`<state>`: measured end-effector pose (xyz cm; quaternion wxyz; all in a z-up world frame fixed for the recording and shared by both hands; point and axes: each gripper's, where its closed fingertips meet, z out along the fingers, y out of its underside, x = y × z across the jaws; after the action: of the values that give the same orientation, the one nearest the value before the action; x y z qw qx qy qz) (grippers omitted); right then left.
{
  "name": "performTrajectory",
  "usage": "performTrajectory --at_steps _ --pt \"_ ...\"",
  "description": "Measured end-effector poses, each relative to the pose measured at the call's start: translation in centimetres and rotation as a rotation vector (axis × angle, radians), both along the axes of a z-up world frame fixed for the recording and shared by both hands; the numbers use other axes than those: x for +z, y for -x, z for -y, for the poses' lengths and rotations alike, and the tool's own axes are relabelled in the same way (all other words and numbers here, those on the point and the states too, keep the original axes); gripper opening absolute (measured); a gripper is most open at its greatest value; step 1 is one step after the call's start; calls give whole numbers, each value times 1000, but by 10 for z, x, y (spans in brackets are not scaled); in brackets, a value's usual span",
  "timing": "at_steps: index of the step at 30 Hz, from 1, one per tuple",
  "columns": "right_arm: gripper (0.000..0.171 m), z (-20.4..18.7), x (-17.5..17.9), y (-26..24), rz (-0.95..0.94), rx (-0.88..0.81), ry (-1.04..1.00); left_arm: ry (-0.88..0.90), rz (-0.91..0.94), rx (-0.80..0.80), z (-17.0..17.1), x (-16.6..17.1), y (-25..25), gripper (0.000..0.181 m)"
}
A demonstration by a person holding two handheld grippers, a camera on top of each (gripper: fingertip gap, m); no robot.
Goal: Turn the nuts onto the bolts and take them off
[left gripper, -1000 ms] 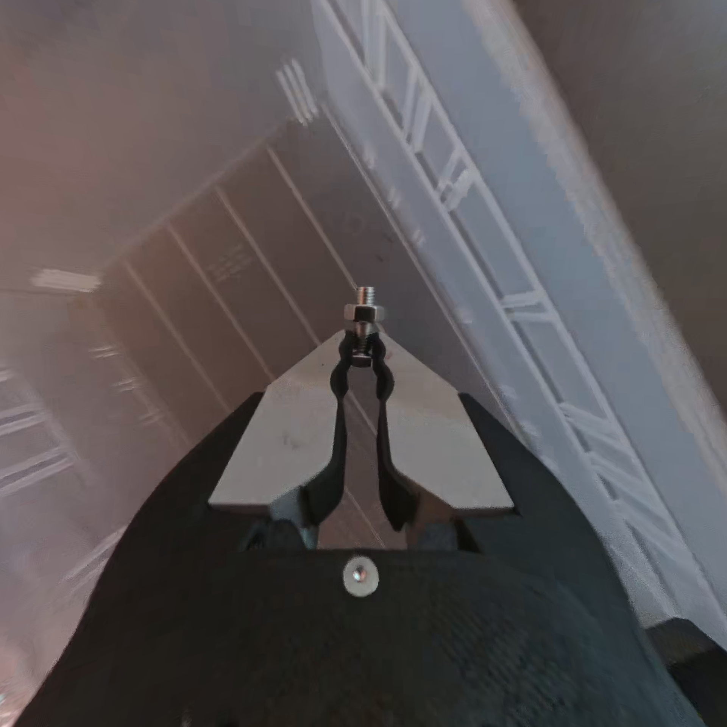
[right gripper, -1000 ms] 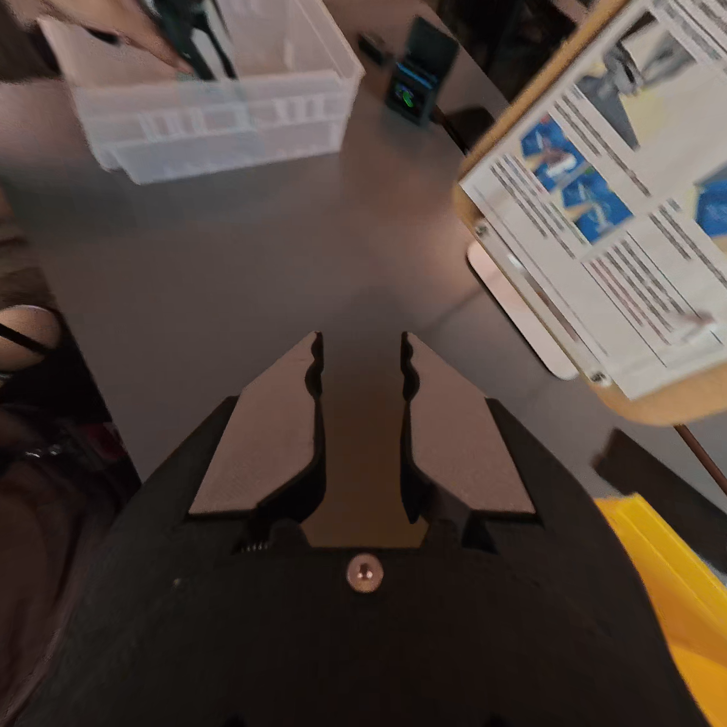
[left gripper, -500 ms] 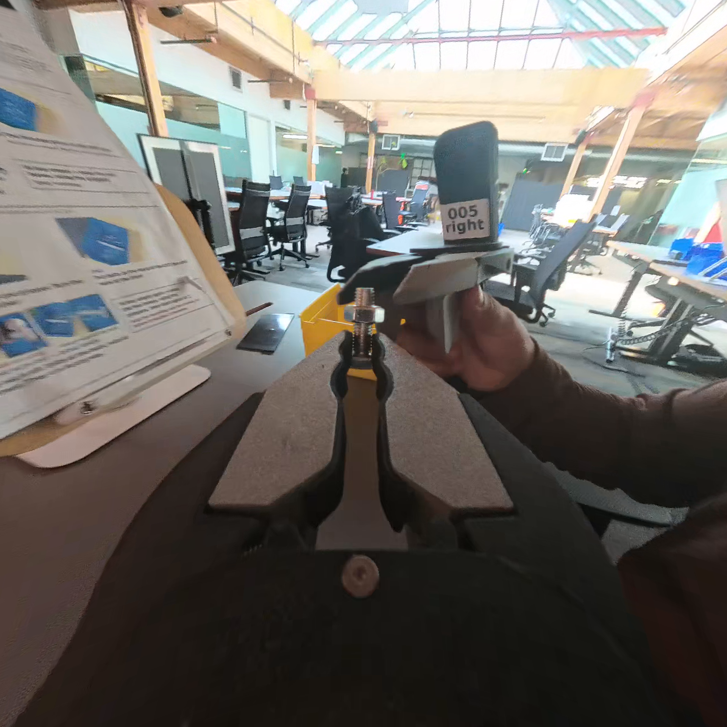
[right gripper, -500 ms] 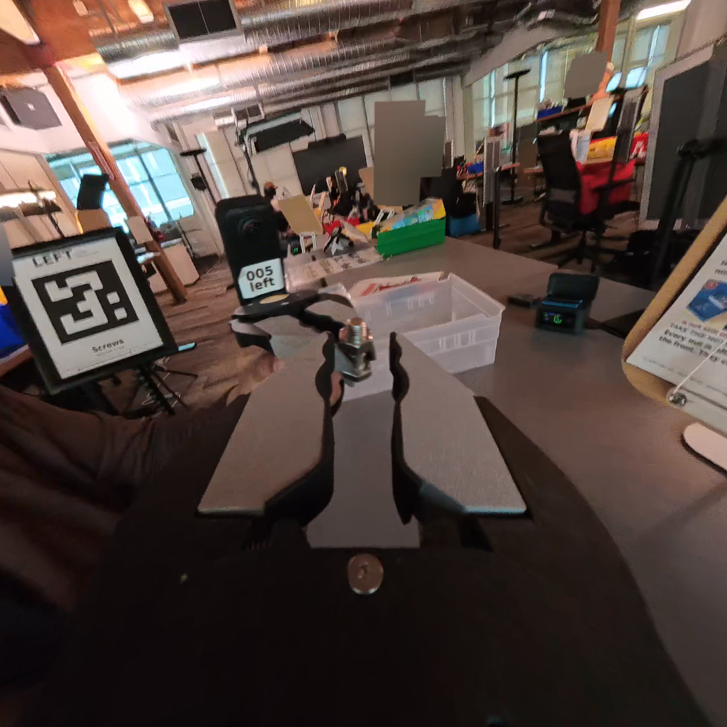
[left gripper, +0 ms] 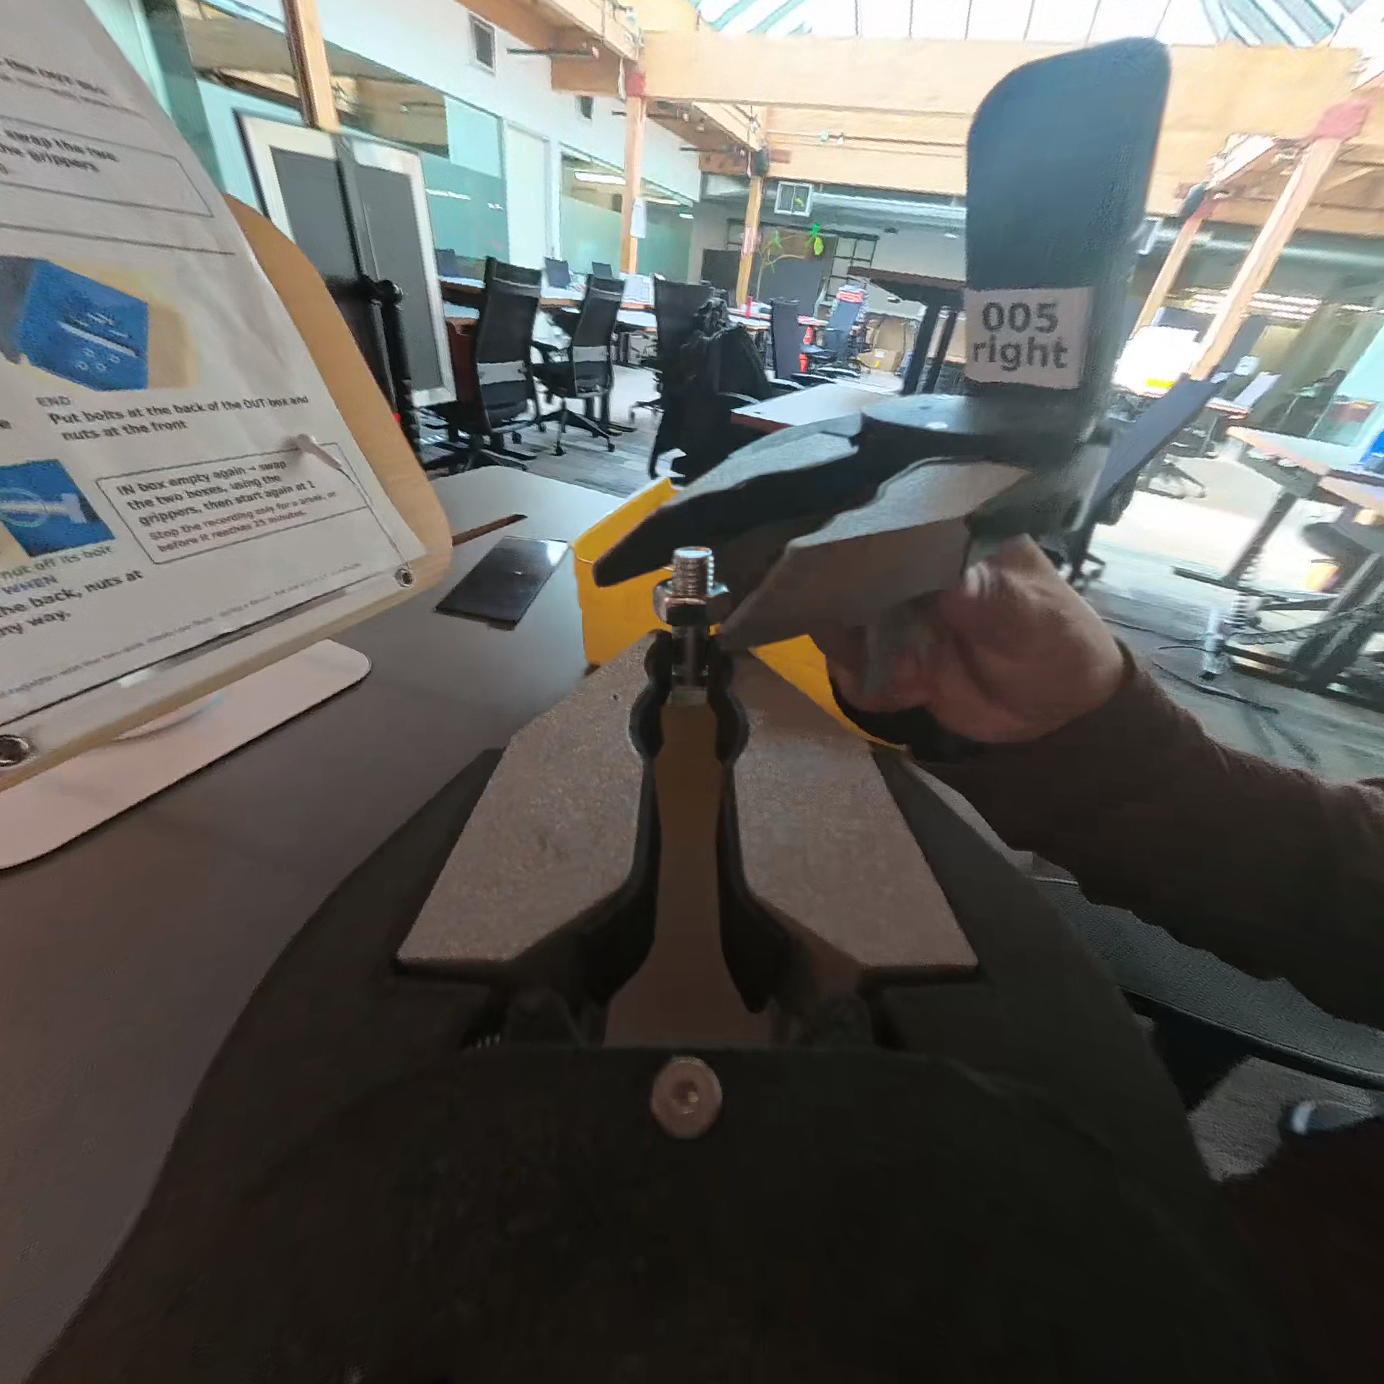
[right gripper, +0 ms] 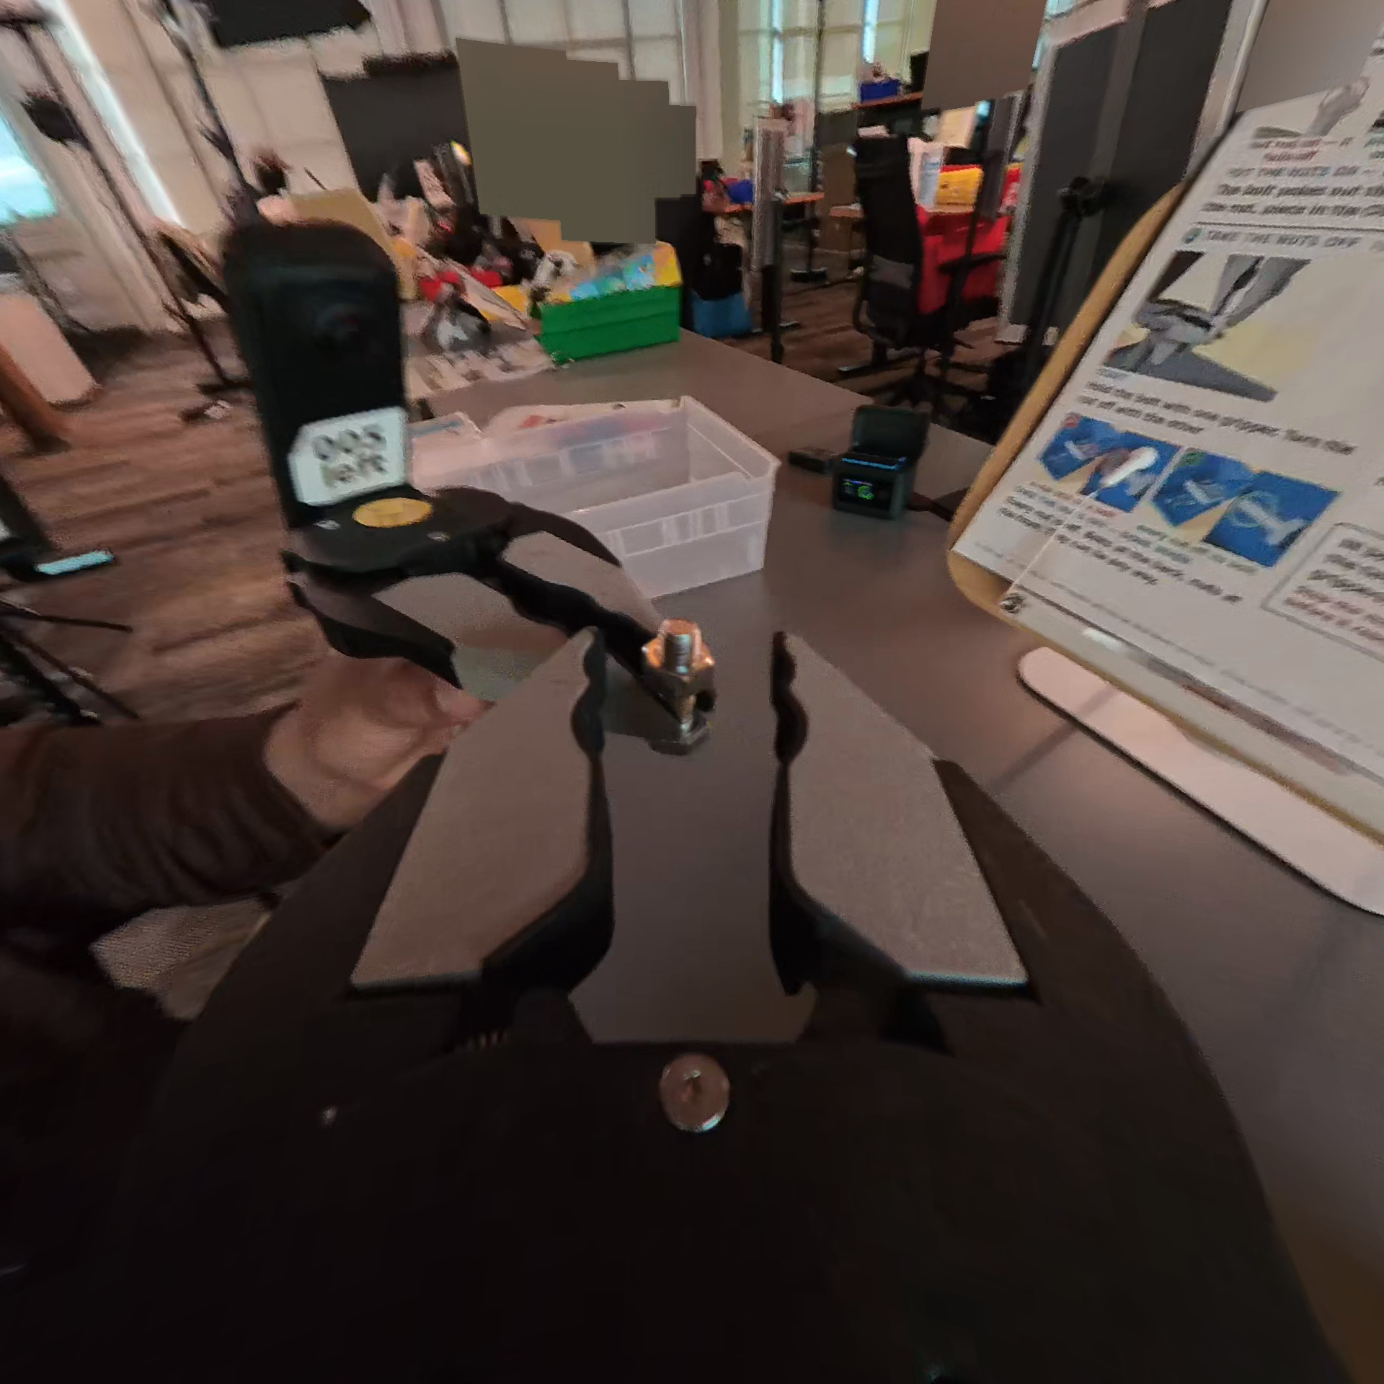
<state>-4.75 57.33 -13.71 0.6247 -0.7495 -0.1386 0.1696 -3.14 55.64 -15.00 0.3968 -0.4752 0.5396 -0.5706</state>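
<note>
My left gripper (left gripper: 689,659) is shut on a steel bolt (left gripper: 690,573) and holds it upright above the table, threaded end up. A hex nut (left gripper: 690,599) sits on the bolt just above the fingertips. My right gripper (right gripper: 685,659) is open, its jaws on either side of the nut (right gripper: 678,659) without touching it. In the left wrist view the right gripper (left gripper: 693,580) comes in from the right, held by a hand (left gripper: 996,644). In the right wrist view the left gripper (right gripper: 674,700) comes in from the left and grips the bolt (right gripper: 680,644) below the nut.
A clear plastic bin (right gripper: 659,487) stands on the dark table (right gripper: 861,636) behind the bolt. A yellow bin (left gripper: 621,592) lies beyond it in the left wrist view. An instruction sheet on a wooden stand (right gripper: 1198,449) is at the right. A small black device (right gripper: 876,468) sits near the bin. The grippers are tip to tip, or close to it.
Both grippers swung up from the bins and came together. The right gripper closed in around the nut and its jaws have spread wider. The left has kept hold of the bolt.
</note>
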Motion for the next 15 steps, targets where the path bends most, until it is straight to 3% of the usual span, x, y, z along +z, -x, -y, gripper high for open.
performTrajectory --at_steps 2,4,7,9,11,12,14,15 --pt "32 3 -4 -22 20 -103 26 -49 6 81 -12 -1 1 8" --pt "10 11 -1 -57 26 -249 -8 -15 35 71 -17 4 6 8" --pt "42 14 14 -16 -94 -45 -48 -31 21 53 -10 -1 2 7" --pt "34 2 7 1 -40 -32 -21 -20 40 40 -3 2 1 8" --pt "48 -2 -5 -19 19 -141 7 -27 35 67 -7 2 3 8" --pt "13 3 -13 -37 15 -203 54 -10 58 62 -9 4 5 7" --pt "23 15 -5 -61 26 -310 -8 16 81 57 -13 7 10 7" --pt "26 17 2 -45 -23 -228 -26 11 81 58 -13 6 11 7"
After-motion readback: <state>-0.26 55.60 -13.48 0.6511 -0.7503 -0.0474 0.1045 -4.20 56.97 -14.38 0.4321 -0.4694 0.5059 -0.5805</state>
